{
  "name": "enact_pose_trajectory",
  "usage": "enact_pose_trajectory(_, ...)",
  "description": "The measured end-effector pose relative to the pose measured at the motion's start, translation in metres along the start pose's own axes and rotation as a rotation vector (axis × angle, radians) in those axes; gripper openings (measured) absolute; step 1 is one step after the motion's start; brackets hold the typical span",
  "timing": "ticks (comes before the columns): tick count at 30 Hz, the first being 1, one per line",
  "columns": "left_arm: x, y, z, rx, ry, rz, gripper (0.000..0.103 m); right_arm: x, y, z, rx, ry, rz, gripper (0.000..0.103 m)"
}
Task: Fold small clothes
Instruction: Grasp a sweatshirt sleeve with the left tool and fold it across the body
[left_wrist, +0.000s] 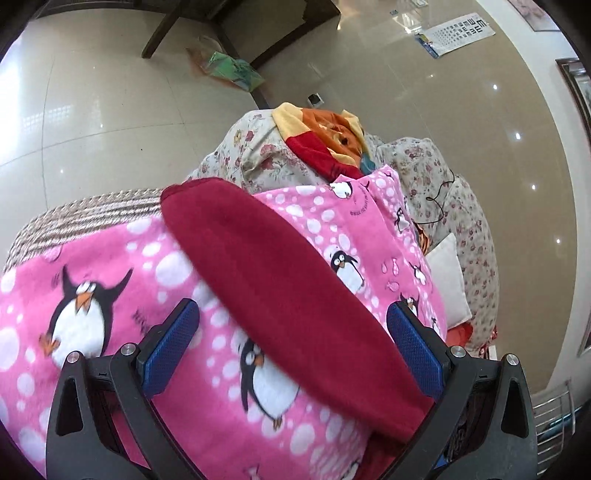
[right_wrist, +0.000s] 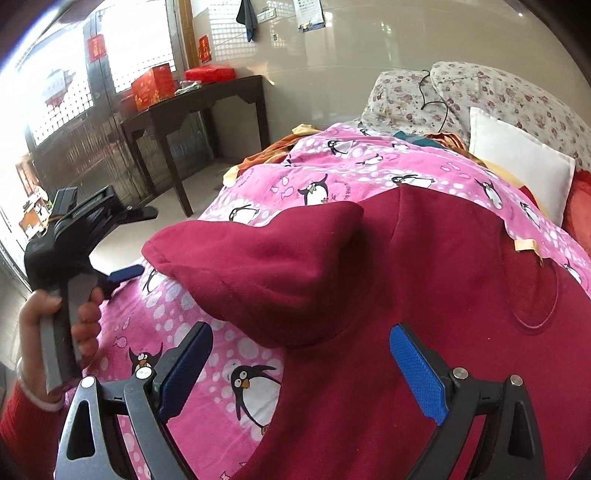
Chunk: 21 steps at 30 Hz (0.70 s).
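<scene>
A dark red small garment (right_wrist: 424, 295) lies spread on a pink penguin blanket (right_wrist: 236, 332) over a bed. Its sleeve (right_wrist: 266, 266) is folded across the body and points left. In the left wrist view the same sleeve (left_wrist: 280, 288) runs diagonally between the fingers of my left gripper (left_wrist: 291, 343), which is open and hovers just over it. My right gripper (right_wrist: 303, 369) is open above the garment's lower left edge, with nothing held. A hand (right_wrist: 55, 325) holds the left gripper (right_wrist: 136, 243) over the bed's left side.
Floral pillows (right_wrist: 480, 92) and a white cushion (right_wrist: 517, 166) lie at the bed's head. An orange and yellow cloth (left_wrist: 332, 140) sits beyond the blanket. A dark wooden table (right_wrist: 192, 107) with red boxes stands on the tiled floor (left_wrist: 110, 110) to the left.
</scene>
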<state>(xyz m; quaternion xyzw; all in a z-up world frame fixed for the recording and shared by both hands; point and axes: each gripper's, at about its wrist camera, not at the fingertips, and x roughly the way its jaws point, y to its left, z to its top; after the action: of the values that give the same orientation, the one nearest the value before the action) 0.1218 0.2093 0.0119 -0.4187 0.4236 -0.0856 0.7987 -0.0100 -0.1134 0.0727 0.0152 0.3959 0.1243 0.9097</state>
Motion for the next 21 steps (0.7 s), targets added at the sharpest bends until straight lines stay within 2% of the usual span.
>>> enact_pose_trajectory(3, 0.010, -0.004, 0.002, 0.024, 0.018, 0.007, 0.085, 0.001, -0.004, -0.001, 0.012, 0.007, 0.008, 0.096)
enact_pose_trajectory(5, 0.020, -0.006, 0.002, 0.043, 0.063, -0.016, 0.044, 0.003, -0.007, -0.001, 0.020, 0.011, 0.017, 0.096)
enact_pose_trajectory(6, 0.028, -0.004, 0.001, 0.035, 0.106, -0.038, 0.033, 0.003, -0.008, -0.003, 0.024, 0.013, 0.020, 0.096)
enact_pose_trajectory(7, 0.035, -0.001, 0.001, 0.022, 0.145, -0.060, 0.016, 0.003, -0.009, -0.004, 0.028, 0.016, 0.022, 0.096)
enact_pose_trajectory(8, 0.042, 0.003, 0.001, 0.005, 0.171, -0.069, 0.009, 0.003, -0.009, -0.004, 0.031, 0.018, 0.024, 0.096)
enact_pose_trajectory(10, 0.039, 0.007, 0.002, -0.006, 0.160, -0.084, 0.008, 0.003, -0.012, -0.006, 0.041, 0.025, 0.030, 0.096)
enact_pose_trajectory(13, 0.017, -0.007, 0.001, 0.063, 0.094, -0.084, 0.007, -0.005, -0.017, -0.008, 0.051, 0.021, 0.038, 0.096)
enact_pose_trajectory(17, -0.014, -0.039, 0.001, 0.161, 0.020, -0.106, 0.007, -0.018, -0.027, -0.008, 0.061, -0.002, 0.023, 0.096)
enact_pose_trajectory(21, -0.044, -0.092, -0.005, 0.289, -0.052, -0.145, 0.007, -0.037, -0.045, -0.009, 0.091, -0.029, 0.000, 0.096)
